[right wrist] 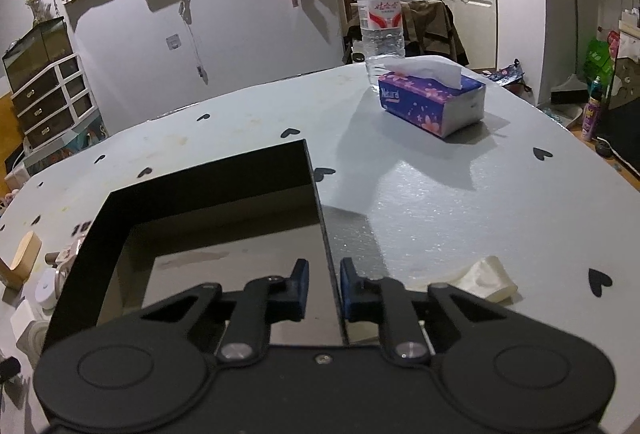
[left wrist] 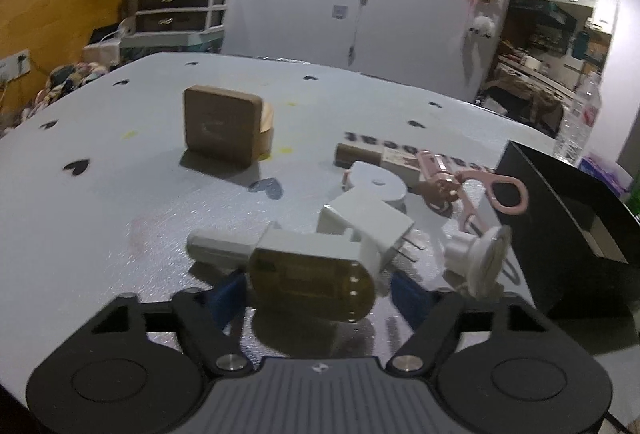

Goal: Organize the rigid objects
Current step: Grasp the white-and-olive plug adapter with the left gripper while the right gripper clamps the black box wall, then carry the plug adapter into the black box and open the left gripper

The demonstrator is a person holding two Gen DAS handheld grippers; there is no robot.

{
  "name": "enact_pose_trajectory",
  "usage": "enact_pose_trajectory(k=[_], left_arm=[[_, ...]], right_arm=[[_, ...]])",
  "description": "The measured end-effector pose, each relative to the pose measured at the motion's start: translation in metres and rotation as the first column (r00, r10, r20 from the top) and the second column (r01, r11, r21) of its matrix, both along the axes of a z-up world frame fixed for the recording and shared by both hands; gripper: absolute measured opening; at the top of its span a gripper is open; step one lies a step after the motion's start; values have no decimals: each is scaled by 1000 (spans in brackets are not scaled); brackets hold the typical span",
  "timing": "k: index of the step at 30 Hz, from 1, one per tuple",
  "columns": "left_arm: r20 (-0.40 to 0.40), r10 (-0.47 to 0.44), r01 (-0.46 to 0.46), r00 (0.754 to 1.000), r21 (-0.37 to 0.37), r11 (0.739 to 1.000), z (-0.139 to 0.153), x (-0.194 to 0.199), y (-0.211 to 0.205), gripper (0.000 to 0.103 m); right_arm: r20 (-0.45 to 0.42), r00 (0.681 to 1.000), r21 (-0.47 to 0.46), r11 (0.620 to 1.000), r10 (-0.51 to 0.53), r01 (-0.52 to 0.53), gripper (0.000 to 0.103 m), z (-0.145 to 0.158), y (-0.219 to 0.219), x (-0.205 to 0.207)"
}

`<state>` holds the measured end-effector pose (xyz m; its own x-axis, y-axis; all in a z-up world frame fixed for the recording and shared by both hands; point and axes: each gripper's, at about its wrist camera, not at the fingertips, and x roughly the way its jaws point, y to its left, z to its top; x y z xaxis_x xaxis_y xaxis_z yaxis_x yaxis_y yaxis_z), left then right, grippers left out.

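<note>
My left gripper (left wrist: 316, 294) is open, its blue pads on either side of a yellowish translucent rounded object (left wrist: 312, 284) lying on the table. Behind it lie a white plug adapter (left wrist: 368, 224), a white round piece (left wrist: 378, 186), a white suction cup part (left wrist: 482, 260), a pink tool with a ring (left wrist: 472, 186) and a wooden block (left wrist: 222, 126). The black box (left wrist: 560, 210) stands to the right. My right gripper (right wrist: 325, 284) straddles the right wall of the black box (right wrist: 316, 194), its pads (right wrist: 301, 282) a little apart from the wall.
A tissue pack (right wrist: 432, 96) and a water bottle (right wrist: 380, 10) stand at the far side of the table. A crumpled white piece (right wrist: 486, 280) lies right of my right gripper. A brown flat box (left wrist: 376, 156) lies behind the white parts.
</note>
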<state>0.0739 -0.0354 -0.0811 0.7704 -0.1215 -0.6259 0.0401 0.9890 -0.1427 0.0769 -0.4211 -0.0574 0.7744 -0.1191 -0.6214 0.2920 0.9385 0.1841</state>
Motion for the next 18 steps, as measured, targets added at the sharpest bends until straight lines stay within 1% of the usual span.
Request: enact_pose_trajectory(k=[1, 5, 8, 10, 12, 14, 18], left_arm=[[1, 11, -11, 1000, 1, 1000, 0, 0, 1, 66], [0, 21, -21, 1000, 3, 1000, 1, 0, 2, 66], [24, 23, -23, 999, 13, 1000, 5, -3, 1, 66], [53, 17, -19, 998, 30, 999, 9, -6, -1, 66], [85, 1, -5, 996, 46, 999, 15, -8, -5, 66], [111, -19, 12, 994, 63, 998, 21, -8, -11, 66], [161, -89, 77, 983, 76, 994, 39, 0, -27, 66]], right_arm=[[-2, 1000, -6, 1000, -2, 2, 14, 0, 0, 0], [0, 1000, -14, 1000, -20, 20, 7, -1, -1, -1], [2, 1000, -24, 1000, -14, 14, 7, -1, 0, -2], [-4, 1000, -57, 998, -10, 10, 7, -1, 5, -2], [-5, 1000, -75, 997, -5, 5, 6, -1, 8, -2], [-3, 1000, -69, 998, 6, -6, 5, -1, 9, -2], [-3, 1000, -80, 997, 17, -17, 4, -1, 11, -2]])
